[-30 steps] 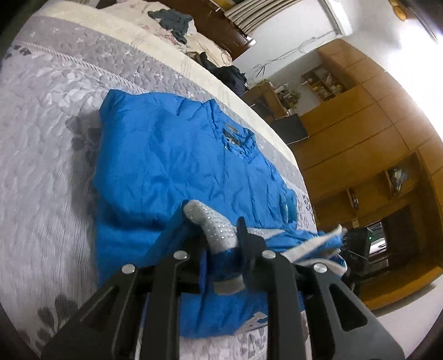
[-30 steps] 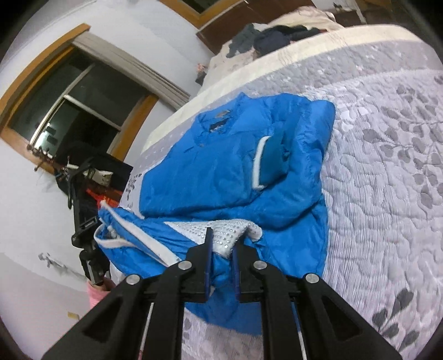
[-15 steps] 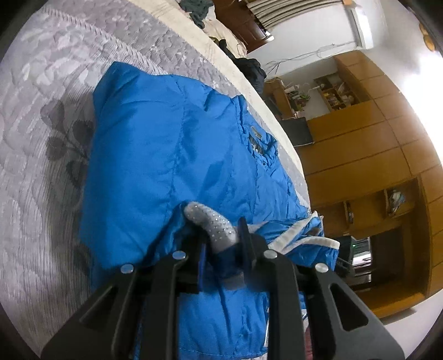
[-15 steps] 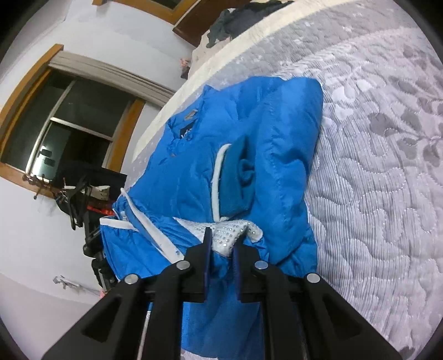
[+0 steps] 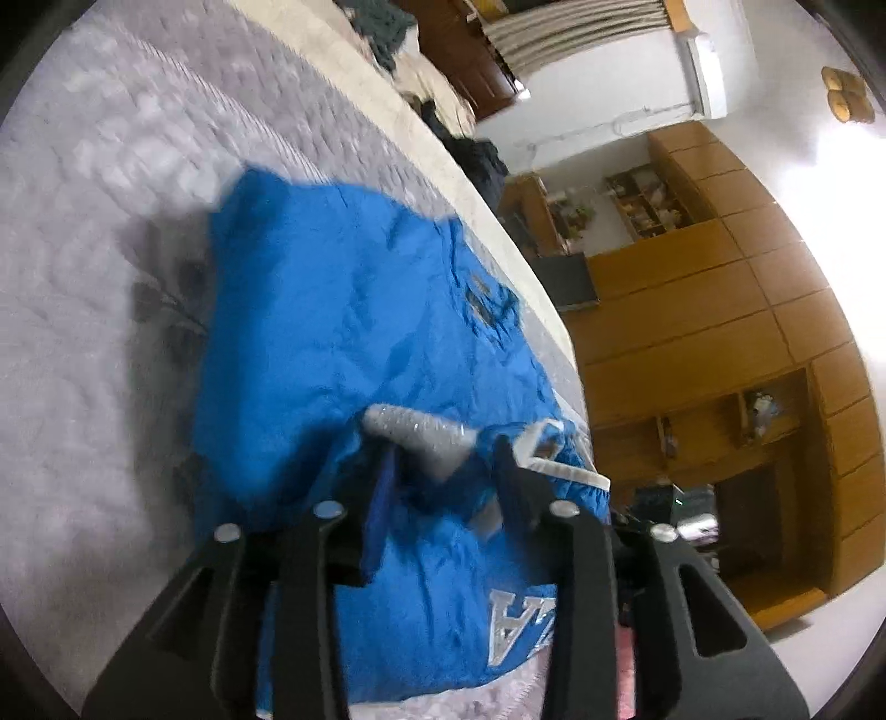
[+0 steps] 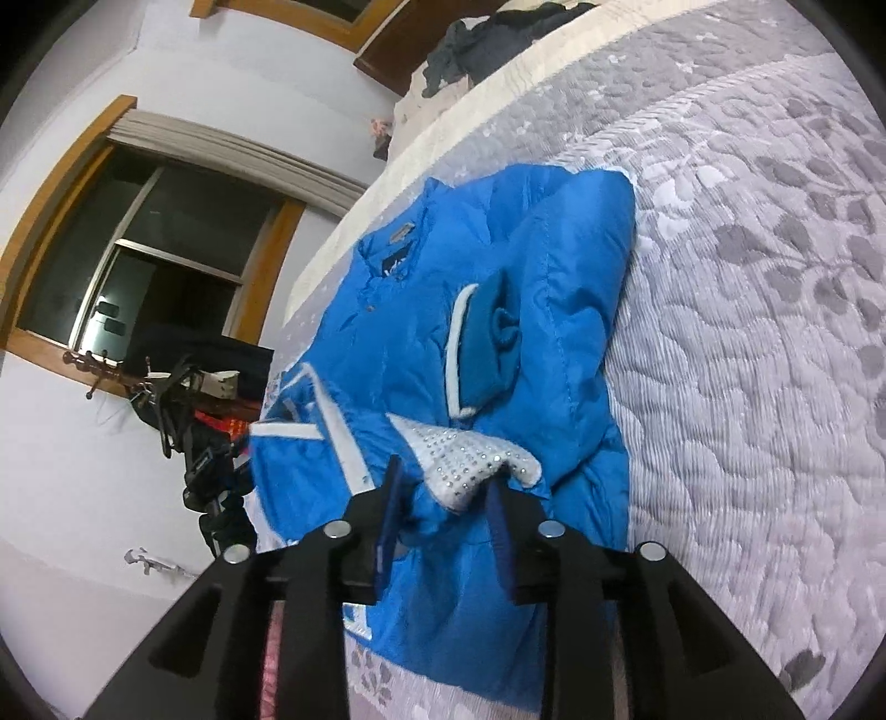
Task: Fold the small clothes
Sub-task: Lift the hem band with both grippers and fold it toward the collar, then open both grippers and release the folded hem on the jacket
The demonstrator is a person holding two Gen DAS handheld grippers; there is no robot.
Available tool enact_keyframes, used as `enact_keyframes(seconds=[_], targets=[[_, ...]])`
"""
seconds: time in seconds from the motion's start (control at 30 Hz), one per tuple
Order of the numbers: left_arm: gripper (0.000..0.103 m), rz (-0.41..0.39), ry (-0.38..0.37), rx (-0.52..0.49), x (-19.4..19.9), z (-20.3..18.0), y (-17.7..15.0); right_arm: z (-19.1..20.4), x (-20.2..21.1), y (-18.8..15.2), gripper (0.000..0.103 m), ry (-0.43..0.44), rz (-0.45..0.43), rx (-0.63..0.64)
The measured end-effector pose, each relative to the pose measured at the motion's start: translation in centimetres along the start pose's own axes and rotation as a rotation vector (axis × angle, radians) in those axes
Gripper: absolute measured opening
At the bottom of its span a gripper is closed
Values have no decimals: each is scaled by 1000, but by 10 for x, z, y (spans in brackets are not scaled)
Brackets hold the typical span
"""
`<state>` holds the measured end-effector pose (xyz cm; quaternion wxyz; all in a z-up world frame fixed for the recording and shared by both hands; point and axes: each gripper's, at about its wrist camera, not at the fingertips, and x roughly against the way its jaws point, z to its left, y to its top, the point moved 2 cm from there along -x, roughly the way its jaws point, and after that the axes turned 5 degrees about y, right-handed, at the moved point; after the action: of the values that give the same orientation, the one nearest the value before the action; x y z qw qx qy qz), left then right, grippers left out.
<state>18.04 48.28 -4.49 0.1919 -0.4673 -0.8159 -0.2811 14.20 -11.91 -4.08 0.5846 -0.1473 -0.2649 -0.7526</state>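
Observation:
A bright blue padded jacket [image 5: 332, 310] [image 6: 554, 288] lies on the grey quilted bed [image 5: 83, 277] [image 6: 747, 332], a sleeve cuff with white trim [image 6: 487, 343] folded across it. Its lower hem is turned up toward the collar, showing a silver studded lining [image 5: 415, 429] [image 6: 470, 454]. My left gripper [image 5: 446, 471] stands open at one end of that hem. My right gripper [image 6: 443, 493] stands open at the other end. In both views the lining corner rests loosely in the gap between the spread fingers.
Dark clothes [image 5: 387, 22] [image 6: 498, 33] are piled at the far end of the bed. Wooden cabinets [image 5: 720, 332] stand beyond the bed's edge in the left view. A window [image 6: 138, 249] and a black stand [image 6: 205, 471] are beside the bed in the right view.
Both grippers carried the hem up over the jacket body, then opened; the pinched lining corners now lie loose between the spread fingers.

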Motion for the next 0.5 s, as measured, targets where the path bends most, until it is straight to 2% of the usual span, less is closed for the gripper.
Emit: enact_keyframes(seconds=[0.07,0.13,0.17,0.2,0.23,0.37,0.5], targets=[[41,-39,27,-12,17,2,-1,0,6,-4,34,4,-5,7],[41,-61,37,-15,30,4,-2,2,13,-7,54,-12,-16,26],[41,-70,45,-19,36,5,-3,4,19,-8,77,-43,-35,39],[42,-81,60,-30,43,5,-4,5,26,-10,82,-79,-63,58],[42,-91,79,-45,50,4,-6,8,35,-12,82,-104,-90,86],[50,-128,169,-140,67,-6,-14,16,56,-17,82,-106,-125,137],[65,-151,255,-295,68,-25,-19,30,61,-21,82,-152,-134,233]])
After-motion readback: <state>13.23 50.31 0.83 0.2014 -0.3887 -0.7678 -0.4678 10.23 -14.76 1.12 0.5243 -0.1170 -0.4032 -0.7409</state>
